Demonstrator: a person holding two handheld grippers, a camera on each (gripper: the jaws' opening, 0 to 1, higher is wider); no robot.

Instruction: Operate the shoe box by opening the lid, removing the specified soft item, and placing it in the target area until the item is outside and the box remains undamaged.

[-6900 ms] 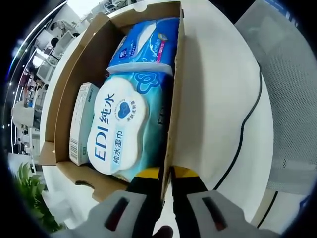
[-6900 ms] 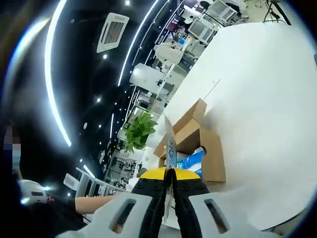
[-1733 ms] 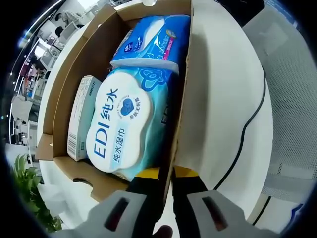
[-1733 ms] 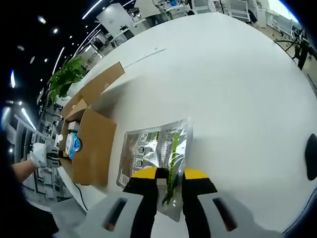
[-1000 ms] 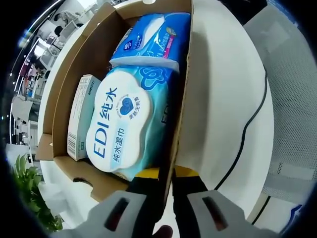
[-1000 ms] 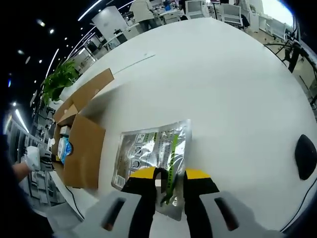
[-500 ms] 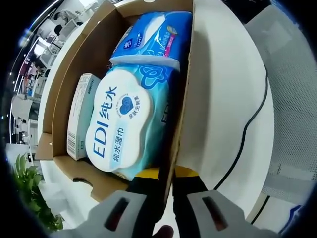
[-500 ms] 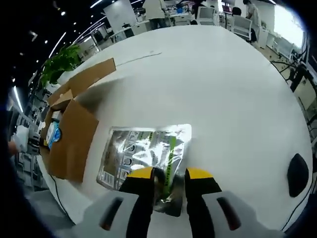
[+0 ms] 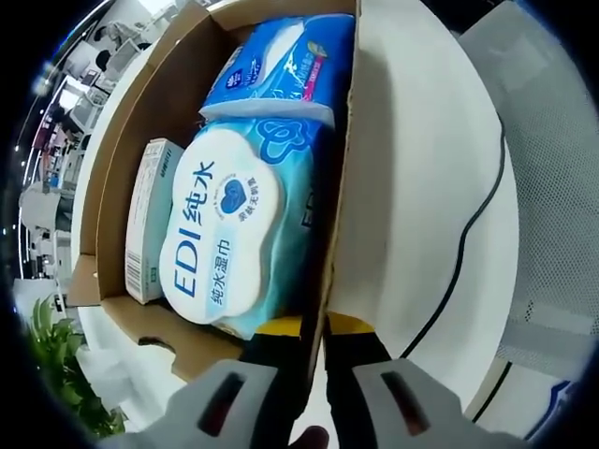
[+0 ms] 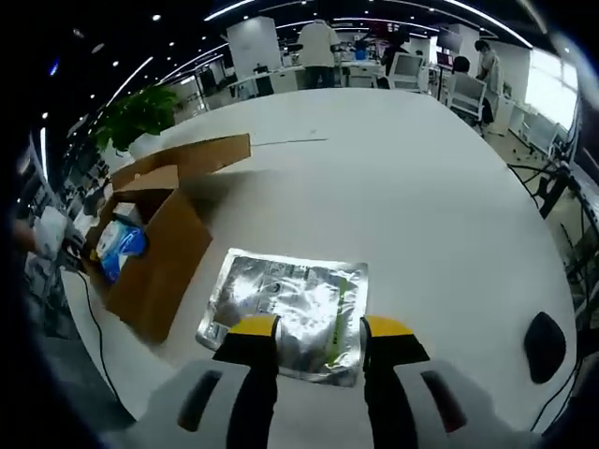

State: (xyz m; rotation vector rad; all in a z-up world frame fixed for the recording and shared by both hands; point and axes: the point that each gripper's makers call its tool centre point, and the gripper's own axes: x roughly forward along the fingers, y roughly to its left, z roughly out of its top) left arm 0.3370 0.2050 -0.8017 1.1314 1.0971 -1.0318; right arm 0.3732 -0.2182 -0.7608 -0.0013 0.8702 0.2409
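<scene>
Left gripper (image 9: 314, 327) clenched on shoe box (image 9: 334, 215) wall, right gripper (image 10: 318, 327) fingers released over foil pouch (image 10: 285, 313) on worktop (image 10: 440, 215).

The left gripper view looks steeply down from close above the open brown cardboard shoe box (image 9: 122, 187), its camera riding just behind the left hand-held gripper (image 9: 314, 327), whose jaws straddle the box's near side wall; it faces along the box's length, with the round white table (image 9: 412, 187) off to the right. The right gripper view looks from higher and farther back, across the same table (image 10: 421, 187) towards a distant office, over the right hand-held gripper (image 10: 318, 329) and a flat silver foil pouch (image 10: 285, 313). Both views share the shoe box (image 10: 159, 253), seen at the left in the right gripper view
</scene>
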